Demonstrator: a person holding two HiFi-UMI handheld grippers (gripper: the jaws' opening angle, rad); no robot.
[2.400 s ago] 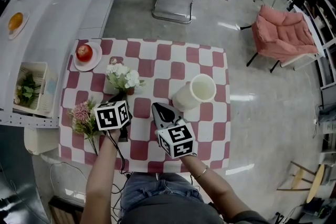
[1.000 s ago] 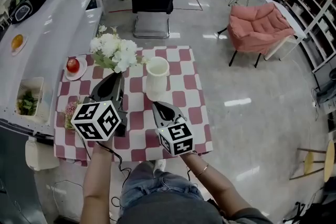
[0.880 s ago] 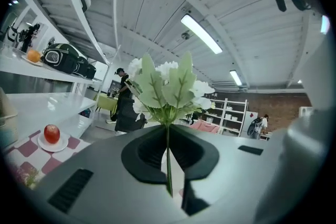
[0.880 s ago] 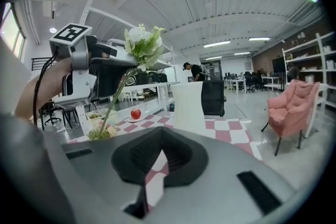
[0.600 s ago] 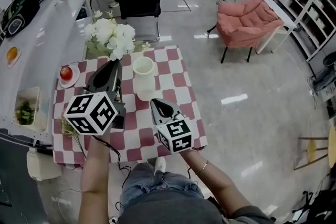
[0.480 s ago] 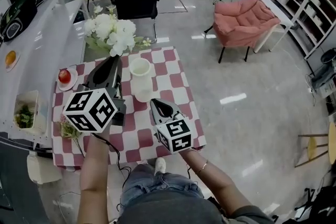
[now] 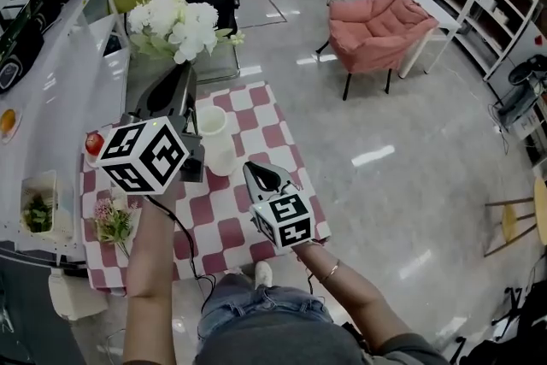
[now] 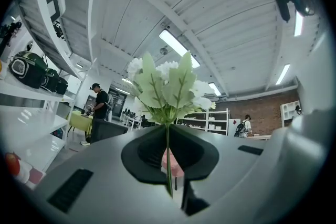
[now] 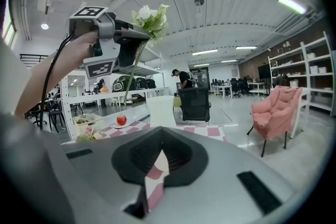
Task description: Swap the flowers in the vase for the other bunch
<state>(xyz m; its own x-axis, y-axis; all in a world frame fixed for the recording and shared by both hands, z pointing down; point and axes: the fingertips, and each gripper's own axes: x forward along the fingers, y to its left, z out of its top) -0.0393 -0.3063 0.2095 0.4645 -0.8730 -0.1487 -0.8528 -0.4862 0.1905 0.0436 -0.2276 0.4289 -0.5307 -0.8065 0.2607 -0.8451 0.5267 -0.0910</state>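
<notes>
The white flower bunch has risen from low over the bench to high above it, clear of the white vase, which stands empty. My left gripper is clamped tight on the stem. Removal looks done, and I judge this bunch wants setting aside next. The pink bunch lies near the bench's left edge. My right gripper is closed on nothing.
</notes>
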